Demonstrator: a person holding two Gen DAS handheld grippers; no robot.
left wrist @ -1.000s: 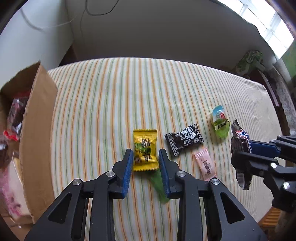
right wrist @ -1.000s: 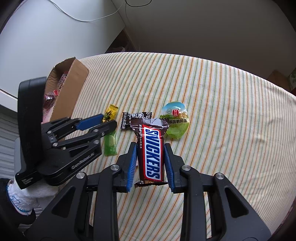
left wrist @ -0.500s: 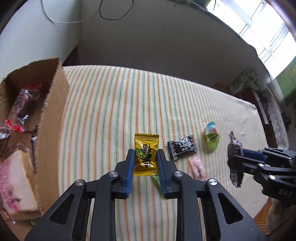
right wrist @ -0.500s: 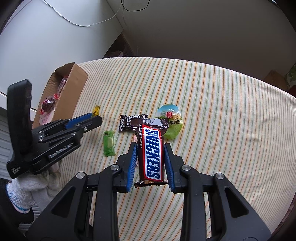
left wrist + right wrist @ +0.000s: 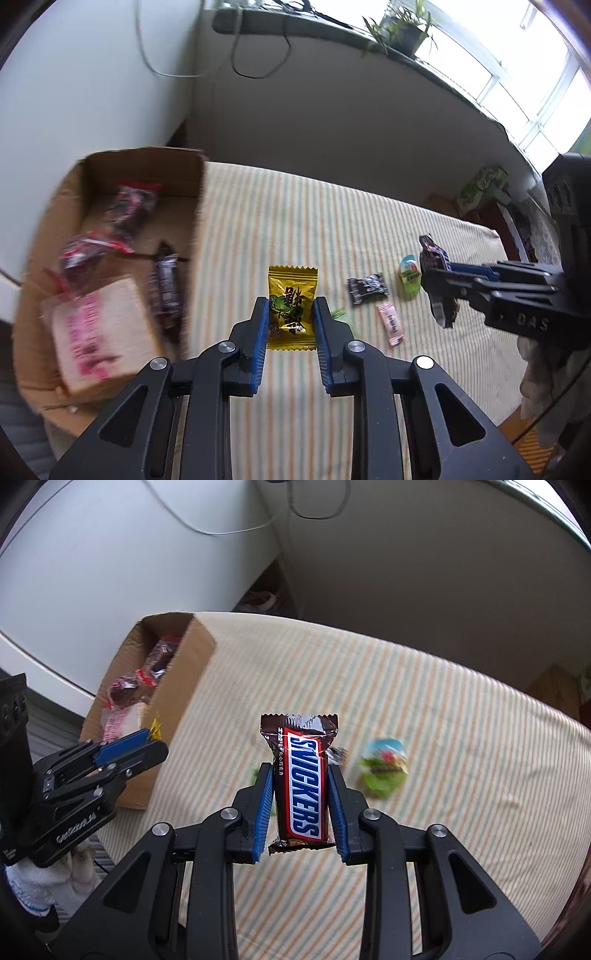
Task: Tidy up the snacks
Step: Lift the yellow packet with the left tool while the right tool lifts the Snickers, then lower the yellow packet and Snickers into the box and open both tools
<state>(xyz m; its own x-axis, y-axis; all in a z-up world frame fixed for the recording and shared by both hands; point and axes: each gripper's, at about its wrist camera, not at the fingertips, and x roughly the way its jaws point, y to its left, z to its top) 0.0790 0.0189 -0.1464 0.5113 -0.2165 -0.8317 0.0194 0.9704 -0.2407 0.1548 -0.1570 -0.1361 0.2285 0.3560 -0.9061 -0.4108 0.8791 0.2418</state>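
Left wrist view: left gripper (image 5: 290, 325) has its jaws clamped on the yellow candy packet (image 5: 291, 308), held above the striped surface (image 5: 258, 229). Cardboard box (image 5: 197, 206) to the left, snacks inside. Lying on the surface at right: black packet (image 5: 367, 290), pink packet (image 5: 390, 323), green jelly cup (image 5: 410, 275).

Right wrist view: right gripper (image 5: 300, 805) has its jaws clamped on the Snickers bar (image 5: 301, 779), upright, off the surface. The green jelly cup (image 5: 382, 768) lies blurred beyond. The box (image 5: 184, 686) is at left; the left gripper (image 5: 127, 751) is just in front of it.
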